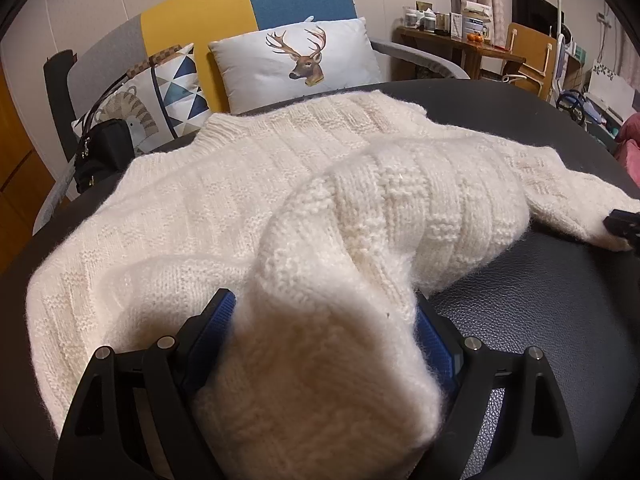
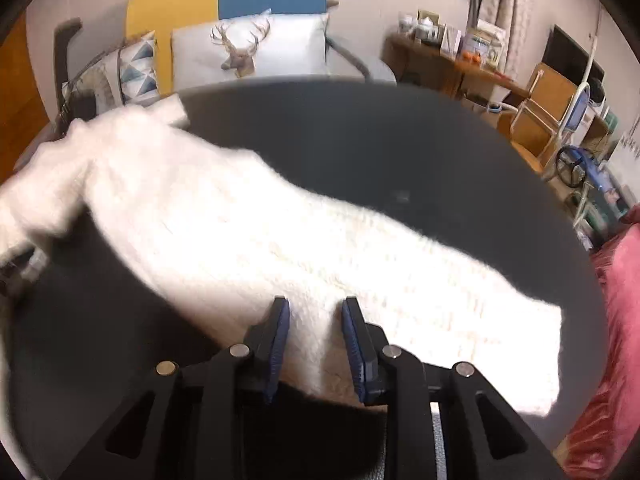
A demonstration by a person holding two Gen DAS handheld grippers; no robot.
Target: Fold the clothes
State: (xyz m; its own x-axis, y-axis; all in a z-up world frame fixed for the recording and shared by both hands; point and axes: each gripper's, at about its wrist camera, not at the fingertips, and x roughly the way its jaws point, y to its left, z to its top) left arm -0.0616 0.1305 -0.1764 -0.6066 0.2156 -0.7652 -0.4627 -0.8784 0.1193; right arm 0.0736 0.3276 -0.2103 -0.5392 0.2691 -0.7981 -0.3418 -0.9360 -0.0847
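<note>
A cream knitted sweater [image 1: 224, 208] lay spread on a dark round table [image 1: 520, 304], its ribbed collar at the far edge, ahead of the left gripper [image 1: 324, 320] and toward the left. The left gripper's blue-padded fingers [image 1: 218, 324] were clamped on a thick bunch of the knit, which bulged out between them and spilled back toward the camera, hiding most of the pad on the right side. From that bunch a sleeve rose in a raised fold and ran away ahead and to the right of the fingers, over the body of the sweater. A second sleeve stretched out flat toward the far right, where the black tip of the other gripper showed at its cuff. In the right wrist view, which was blurred, the right gripper [image 2: 316, 334] had its two fingers [image 2: 278, 332] apart with the near edge of that sleeve [image 2: 304, 264] lying between them; I could not tell whether the pads pressed on the knit or only stood either side of it. The sleeve ran from beyond the fingertips away to the left, where it joined the rest of the sweater, and its end lay just to the right of the fingers. Beyond the table stood a cushion [image 1: 296, 56] printed with a deer head against a yellow and blue chair back [image 1: 248, 4].
</note>
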